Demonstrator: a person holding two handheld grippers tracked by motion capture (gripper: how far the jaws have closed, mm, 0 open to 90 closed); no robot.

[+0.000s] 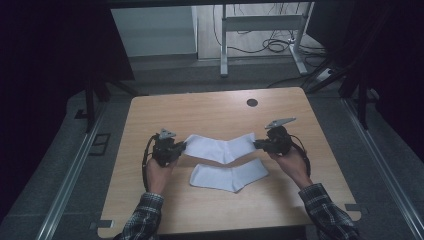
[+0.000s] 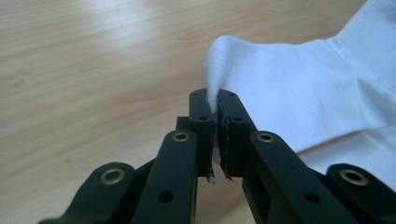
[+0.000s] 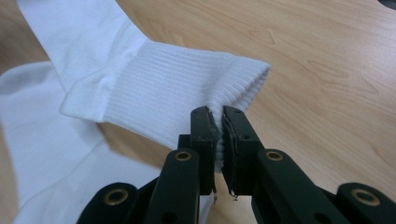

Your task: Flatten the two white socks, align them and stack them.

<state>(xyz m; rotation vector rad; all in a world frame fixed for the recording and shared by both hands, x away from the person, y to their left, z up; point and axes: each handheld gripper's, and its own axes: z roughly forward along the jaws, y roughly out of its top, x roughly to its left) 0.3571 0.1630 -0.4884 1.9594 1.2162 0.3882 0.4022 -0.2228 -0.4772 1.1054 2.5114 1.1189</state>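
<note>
Two white socks lie in the middle of the wooden table [image 1: 210, 110]. The far sock [image 1: 220, 146] is held at both ends. My left gripper [image 1: 183, 146] is shut on its toe end [image 2: 233, 70], the fabric pinched between the black jaws. My right gripper [image 1: 257, 144] is shut on its ribbed cuff [image 3: 187, 93]. The near sock [image 1: 229, 174] lies flat just in front, free of both grippers; part of it shows below the held sock [image 3: 51, 154] in the right gripper view.
A round dark hole [image 1: 252, 102] sits in the tabletop near the far edge. Beyond the table stand a metal desk frame [image 1: 260, 30] and loose cables [image 1: 275, 45] on the floor. Bare wood lies to the left and right of the socks.
</note>
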